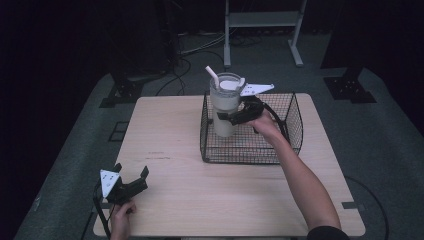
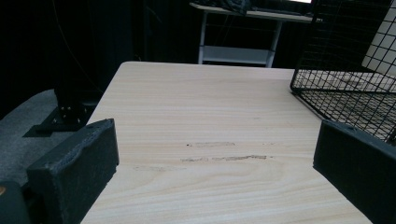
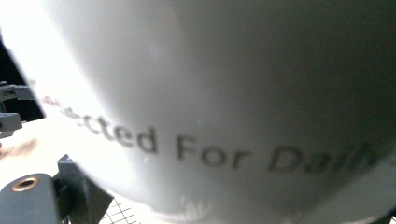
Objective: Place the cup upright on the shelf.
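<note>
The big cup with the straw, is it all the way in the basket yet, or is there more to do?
Nearly. The cup is already upright inside the wire basket, low among its walls. The right gripper is against its side, seemingly gripping it; whether the cup rests on the basket floor is hard to tell. Probably left: letting go and pulling away. The left gripper waits open over the table.

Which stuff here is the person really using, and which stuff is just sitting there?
Being used:
- the tumbler with its straw
- the wire basket it stands in
- the right claw, closed on the tumbler

Just sitting there:
- the left claw, open above the table
- the white stand on the floor behind
- the floor cables
</note>
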A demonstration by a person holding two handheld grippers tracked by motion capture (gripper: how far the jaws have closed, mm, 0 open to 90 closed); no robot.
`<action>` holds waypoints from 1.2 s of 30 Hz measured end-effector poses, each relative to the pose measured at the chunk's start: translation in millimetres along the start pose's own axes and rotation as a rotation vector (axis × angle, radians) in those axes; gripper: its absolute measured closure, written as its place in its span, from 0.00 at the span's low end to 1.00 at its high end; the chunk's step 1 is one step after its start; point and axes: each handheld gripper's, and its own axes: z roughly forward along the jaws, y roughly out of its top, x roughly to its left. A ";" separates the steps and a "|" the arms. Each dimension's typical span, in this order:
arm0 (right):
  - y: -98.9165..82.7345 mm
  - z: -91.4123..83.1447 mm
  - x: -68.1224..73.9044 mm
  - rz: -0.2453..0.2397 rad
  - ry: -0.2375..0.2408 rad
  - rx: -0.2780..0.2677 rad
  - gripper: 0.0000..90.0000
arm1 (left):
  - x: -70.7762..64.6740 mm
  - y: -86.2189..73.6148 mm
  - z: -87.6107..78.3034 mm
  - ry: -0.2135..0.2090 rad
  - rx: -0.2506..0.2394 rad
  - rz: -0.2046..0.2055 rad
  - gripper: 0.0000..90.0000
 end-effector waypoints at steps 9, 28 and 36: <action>-9.5 9.7 -7.3 0.013 -0.004 0.024 0.09 | -0.1 0.0 -0.1 -0.002 0.000 0.001 0.00; -30.0 27.2 -18.2 0.030 0.001 0.108 0.09 | -0.2 -0.2 0.1 -0.003 0.000 0.000 0.00; -36.0 32.9 -19.2 0.009 0.000 0.150 0.09 | -0.4 -0.3 -0.1 -0.006 0.000 0.002 0.00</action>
